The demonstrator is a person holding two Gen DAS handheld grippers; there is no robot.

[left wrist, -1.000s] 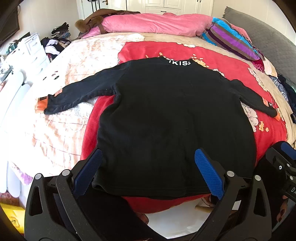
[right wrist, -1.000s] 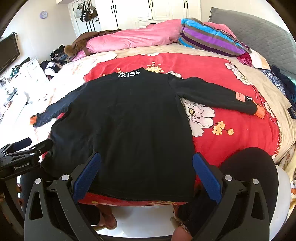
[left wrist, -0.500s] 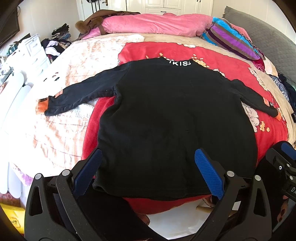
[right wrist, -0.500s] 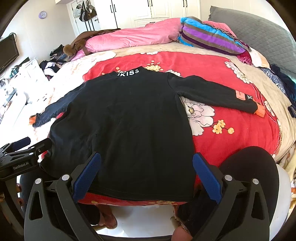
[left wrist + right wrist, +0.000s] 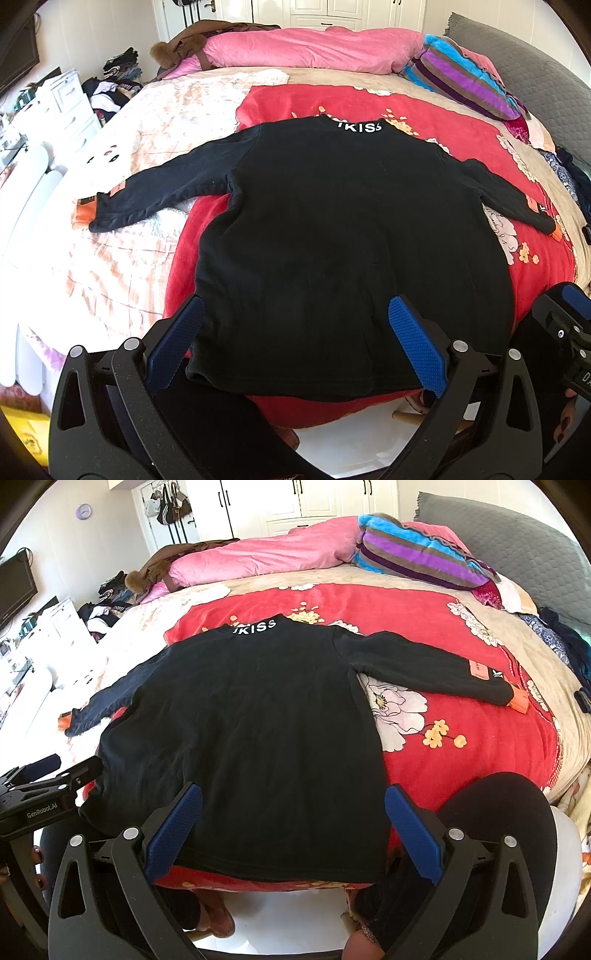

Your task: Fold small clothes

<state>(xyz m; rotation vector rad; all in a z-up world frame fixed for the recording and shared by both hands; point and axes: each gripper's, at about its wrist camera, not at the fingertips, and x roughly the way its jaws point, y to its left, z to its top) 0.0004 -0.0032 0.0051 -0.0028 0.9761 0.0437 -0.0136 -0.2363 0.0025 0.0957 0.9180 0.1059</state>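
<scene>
Lying flat on the bed (image 5: 147, 122), back up, sleeves spread, the black long-sleeved top (image 5: 332, 236) awaits its first fold — nothing gripped. Left claw (image 5: 295, 343) and right claw (image 5: 291, 823) hover spread over the hem; next, probably pinching a sleeve inward.

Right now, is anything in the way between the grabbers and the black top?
Nothing visible. The black long-sleeved top lies spread flat on the red floral blanket, its hem just ahead of the open left gripper and right gripper.
</scene>
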